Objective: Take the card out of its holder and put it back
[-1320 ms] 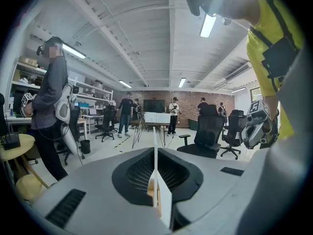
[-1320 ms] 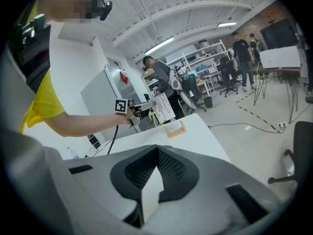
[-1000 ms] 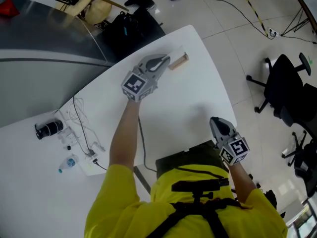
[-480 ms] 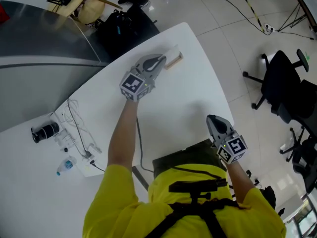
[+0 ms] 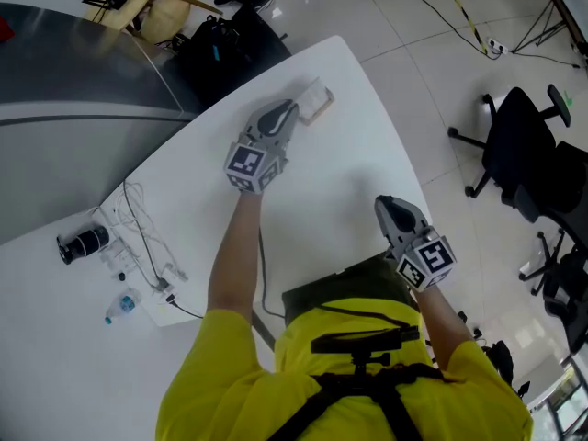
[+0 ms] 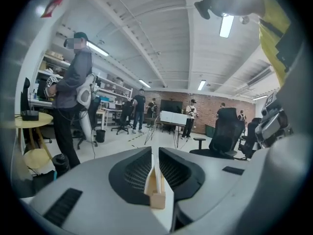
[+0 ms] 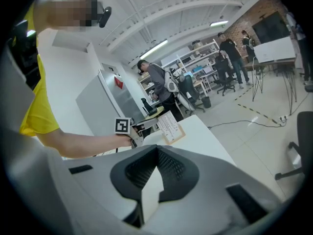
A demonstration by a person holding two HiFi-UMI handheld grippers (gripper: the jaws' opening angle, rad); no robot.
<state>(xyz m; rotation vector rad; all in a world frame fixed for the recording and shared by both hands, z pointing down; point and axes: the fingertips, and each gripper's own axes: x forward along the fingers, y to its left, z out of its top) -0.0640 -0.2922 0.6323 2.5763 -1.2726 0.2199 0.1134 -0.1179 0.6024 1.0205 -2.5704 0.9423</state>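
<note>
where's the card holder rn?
Head view, near the far corner of the white table: the wooden holder is at the tip of the left claw, whose jaws are shut on the card standing in it.

A person in a bright yellow short-sleeved shirt [image 5: 216, 384], crossed by black harness straps [image 5: 404, 410] that meet a black bar-shaped mount [image 5: 360, 343] at the chest. The left gripper [image 5: 292, 110] and right gripper [image 5: 382, 204] are smooth pale grey plastic, rounded and tapering to a point. Each bears a cube [image 5: 249, 166] printed with black-and-white square markers. Inside, the jaws are lined with black ribbed pads [image 6: 136, 170], and narrow dark slots [image 6: 66, 207] are set into the grey shells
</note>
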